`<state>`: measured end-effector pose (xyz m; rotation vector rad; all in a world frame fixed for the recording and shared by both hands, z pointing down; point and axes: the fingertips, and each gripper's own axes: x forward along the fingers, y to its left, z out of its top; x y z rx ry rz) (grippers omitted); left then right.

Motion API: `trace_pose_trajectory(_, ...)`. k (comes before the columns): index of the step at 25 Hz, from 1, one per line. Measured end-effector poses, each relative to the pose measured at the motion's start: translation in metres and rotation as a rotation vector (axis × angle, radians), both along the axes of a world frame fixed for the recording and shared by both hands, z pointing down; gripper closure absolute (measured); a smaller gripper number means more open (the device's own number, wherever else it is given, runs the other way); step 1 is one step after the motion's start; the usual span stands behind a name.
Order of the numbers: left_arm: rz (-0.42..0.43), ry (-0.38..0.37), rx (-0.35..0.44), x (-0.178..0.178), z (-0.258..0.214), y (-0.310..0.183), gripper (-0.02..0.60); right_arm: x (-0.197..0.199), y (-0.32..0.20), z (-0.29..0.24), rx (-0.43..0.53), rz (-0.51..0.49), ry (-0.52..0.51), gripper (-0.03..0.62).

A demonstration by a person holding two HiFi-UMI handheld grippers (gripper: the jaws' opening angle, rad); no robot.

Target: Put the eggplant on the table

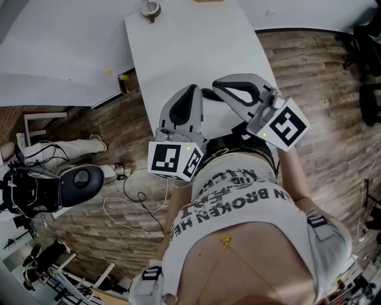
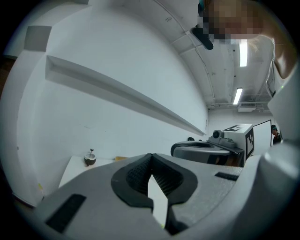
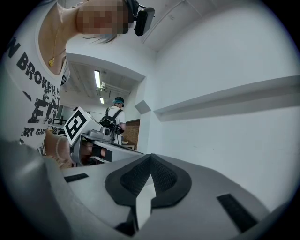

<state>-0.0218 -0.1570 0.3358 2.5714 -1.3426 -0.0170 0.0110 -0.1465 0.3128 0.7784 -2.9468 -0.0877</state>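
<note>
While left gripper [image 2: 151, 157] and right gripper [image 3: 150, 157] hover closed and empty, the white worktop [image 1: 196, 53] stands on wood-plank floor [image 1: 333, 89], a small bowl [image 1: 150, 8] at its far end.

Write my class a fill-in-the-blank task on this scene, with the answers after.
The left tool and right tool both have jaws that are ___. The table is ___ in colour. The small round object stands at the table's ___ end, seen from the person.
Answers: shut; white; far.
</note>
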Motion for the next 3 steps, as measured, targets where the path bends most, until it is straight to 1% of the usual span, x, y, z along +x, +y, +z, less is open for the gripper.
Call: trace_pose_trajectory(3, 0.001, -0.001, -0.002, 0.0001, -0.0012, -0.001, 0.583, -0.0006, -0.0015, -0.002, -0.002, 0.0, -0.001, 0.586)
